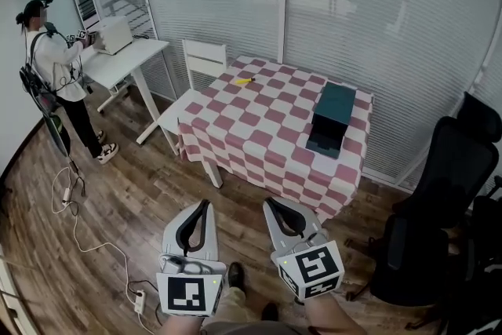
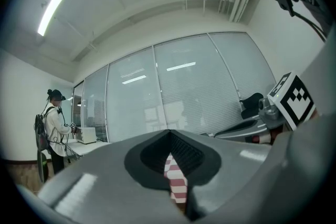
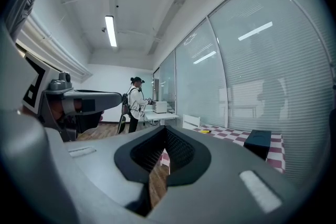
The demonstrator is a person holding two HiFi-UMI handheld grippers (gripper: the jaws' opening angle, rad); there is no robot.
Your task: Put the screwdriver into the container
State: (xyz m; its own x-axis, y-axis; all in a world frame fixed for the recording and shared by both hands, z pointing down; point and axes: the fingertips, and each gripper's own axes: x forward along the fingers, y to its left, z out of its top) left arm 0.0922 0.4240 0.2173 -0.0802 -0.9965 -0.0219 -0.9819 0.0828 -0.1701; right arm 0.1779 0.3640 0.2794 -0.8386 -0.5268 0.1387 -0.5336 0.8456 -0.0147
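Lying on table [image 1: 267, 121], screwdriver [image 1: 245, 80], well apart from left gripper [image 1: 205, 205], right gripper [image 1: 269, 204]

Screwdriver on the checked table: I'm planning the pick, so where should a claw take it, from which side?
Probably mid-length, from straight above: the screwdriver lies flat near the table's far left corner, so only its top is free. Set the jaws across its length.

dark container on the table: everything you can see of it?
The container is a dark teal, matte box with square edges, plastic by its look. It lies flat on the checked tablecloth near the table's right side. A lower section juts from its near end, maybe a pulled-out drawer; its inside does not show. Only the cloth touches it. The yellow screwdriver lies apart, near the far left corner.
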